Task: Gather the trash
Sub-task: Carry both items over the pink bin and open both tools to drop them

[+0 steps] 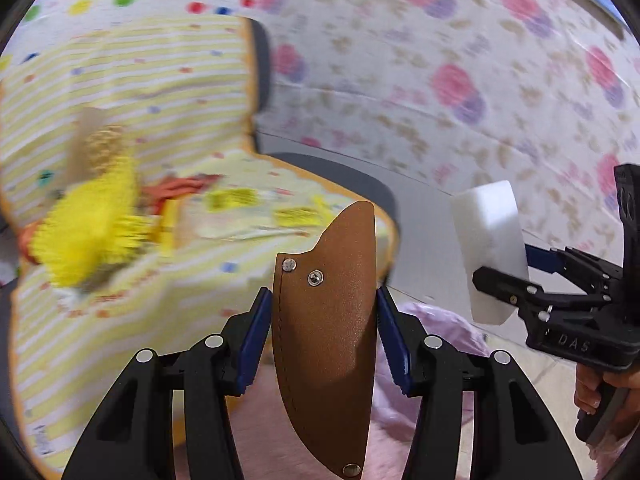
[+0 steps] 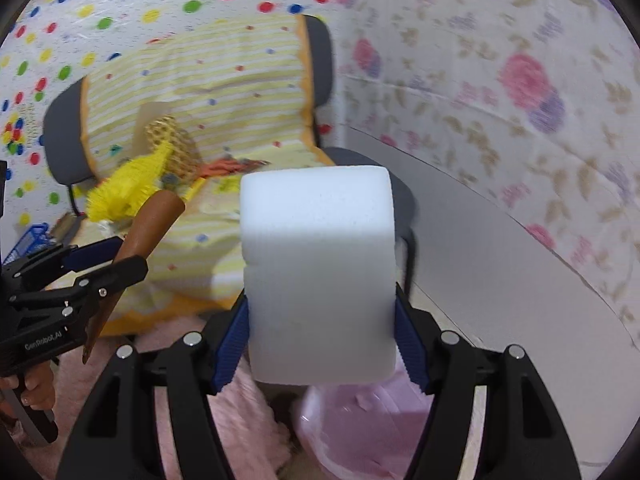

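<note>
Before a yellow-striped chair [image 2: 192, 80], left gripper [image 1: 324, 332] jaws clamp a leather sheath [image 1: 326, 320], right gripper [image 2: 320, 332] jaws a foam block [image 2: 320, 264].

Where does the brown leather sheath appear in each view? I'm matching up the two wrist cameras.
Left wrist: brown leather sheath at bottom centre, clamped in the left tool.
Right wrist: sheath at left edge, slanting up from that tool.
Shared landmark: the yellow-striped chair cover.

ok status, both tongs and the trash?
Left tongs shut on brown leather sheath. Right tongs shut on white foam block. Pink bag below both. More litter on covered chair. Nothing blocking.
</note>
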Demonstrator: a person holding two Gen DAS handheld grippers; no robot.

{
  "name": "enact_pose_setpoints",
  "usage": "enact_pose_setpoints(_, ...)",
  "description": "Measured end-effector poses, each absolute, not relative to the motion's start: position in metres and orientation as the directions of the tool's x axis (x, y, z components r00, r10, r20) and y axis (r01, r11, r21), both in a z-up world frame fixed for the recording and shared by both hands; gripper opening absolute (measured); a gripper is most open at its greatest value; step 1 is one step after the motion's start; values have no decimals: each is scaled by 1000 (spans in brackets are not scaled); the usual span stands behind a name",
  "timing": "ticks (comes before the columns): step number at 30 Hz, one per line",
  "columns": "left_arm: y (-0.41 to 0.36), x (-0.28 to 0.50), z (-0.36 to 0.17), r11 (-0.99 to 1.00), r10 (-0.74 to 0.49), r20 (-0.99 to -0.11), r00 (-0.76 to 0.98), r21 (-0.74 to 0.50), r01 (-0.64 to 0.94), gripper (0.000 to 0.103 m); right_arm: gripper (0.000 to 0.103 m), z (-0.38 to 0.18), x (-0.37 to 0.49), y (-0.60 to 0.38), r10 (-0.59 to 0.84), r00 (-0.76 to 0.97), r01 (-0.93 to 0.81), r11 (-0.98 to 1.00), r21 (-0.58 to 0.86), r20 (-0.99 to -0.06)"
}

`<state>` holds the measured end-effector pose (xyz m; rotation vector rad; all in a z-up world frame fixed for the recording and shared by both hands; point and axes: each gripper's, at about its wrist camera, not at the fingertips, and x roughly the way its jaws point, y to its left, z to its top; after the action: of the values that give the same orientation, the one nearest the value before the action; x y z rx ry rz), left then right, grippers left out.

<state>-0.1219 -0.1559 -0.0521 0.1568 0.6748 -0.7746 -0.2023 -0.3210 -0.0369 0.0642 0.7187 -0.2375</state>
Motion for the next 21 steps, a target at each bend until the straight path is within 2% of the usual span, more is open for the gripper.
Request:
enact_pose_setpoints(8,-226,-146,-82,607,-645,-645,410,-105,788,53,66,-74,-257,-363,-298,626,397,917,-34,-720)
enact_pose_setpoints(16,-274,-144,-112,548,-632,-704,323,-112,829,55,68,-113,-266,-397,-261,564,442,897,19,-783)
enact_pose_setpoints(19,-284,-139,-118,559,-619,-718,318,-119,821,73,76,-122,-263,-404,-249,552,441,897,26,-796)
enact_pose_setpoints(21,-285,-136,-121,565,-616,-722,316,-125,816,75,78,-126,-262,-407,-248,548,444,896,27,-799)
